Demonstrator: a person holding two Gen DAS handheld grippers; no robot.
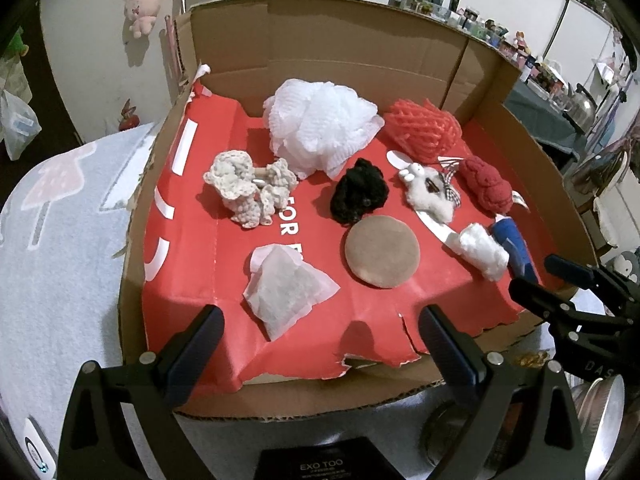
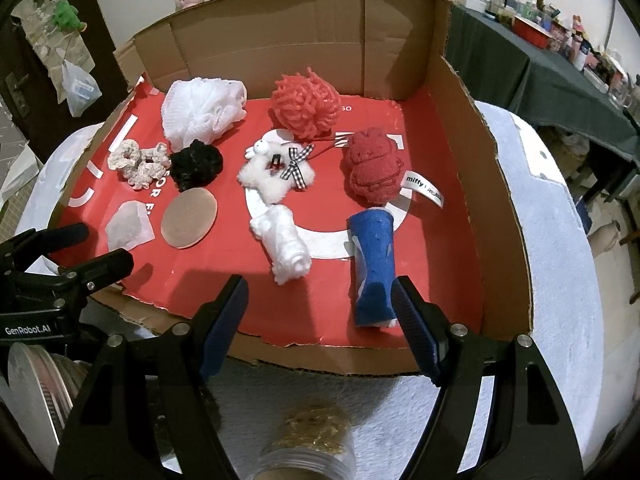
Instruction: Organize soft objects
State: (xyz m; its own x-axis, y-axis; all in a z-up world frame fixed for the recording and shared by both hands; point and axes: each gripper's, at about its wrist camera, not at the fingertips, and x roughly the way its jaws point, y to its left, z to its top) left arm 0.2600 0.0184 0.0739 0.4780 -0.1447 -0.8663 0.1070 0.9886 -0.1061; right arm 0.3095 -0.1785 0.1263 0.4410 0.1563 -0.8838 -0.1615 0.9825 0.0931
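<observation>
Soft things lie in a shallow cardboard box (image 1: pixel 224 396) (image 2: pixel 500 200) lined with red paper. At the back are a white mesh pouf (image 1: pixel 320 128) (image 2: pixel 204 108) and a red foam net (image 1: pixel 424 128) (image 2: pixel 306 104). Nearer lie cream scrunchies (image 1: pixel 248 188) (image 2: pixel 136 164), a black scrunchie (image 1: pixel 360 192) (image 2: pixel 196 166), a white plush bunny (image 1: pixel 430 194) (image 2: pixel 276 176), a red plush (image 1: pixel 486 184) (image 2: pixel 370 168), a tan round pad (image 1: pixel 382 252) (image 2: pixel 190 218), a white pouch (image 1: pixel 284 288) (image 2: pixel 128 228), a cotton roll (image 1: pixel 482 252) (image 2: pixel 286 248) and a blue roll (image 1: pixel 514 244) (image 2: pixel 372 264). My left gripper (image 1: pixel 320 316) (image 2: pixel 92 248) is open over the front edge, below the pouch. My right gripper (image 2: pixel 318 286) (image 1: pixel 538 274) is open, its right finger beside the blue roll.
The box rests on a pale fleece blanket (image 1: pixel 60 240) (image 2: pixel 560 240). A clear jar of golden bits (image 2: pixel 316 440) and a round metal tin (image 2: pixel 28 380) (image 1: pixel 600 412) sit in front of the box. A dark-clothed table (image 2: pixel 500 60) with clutter stands at the right.
</observation>
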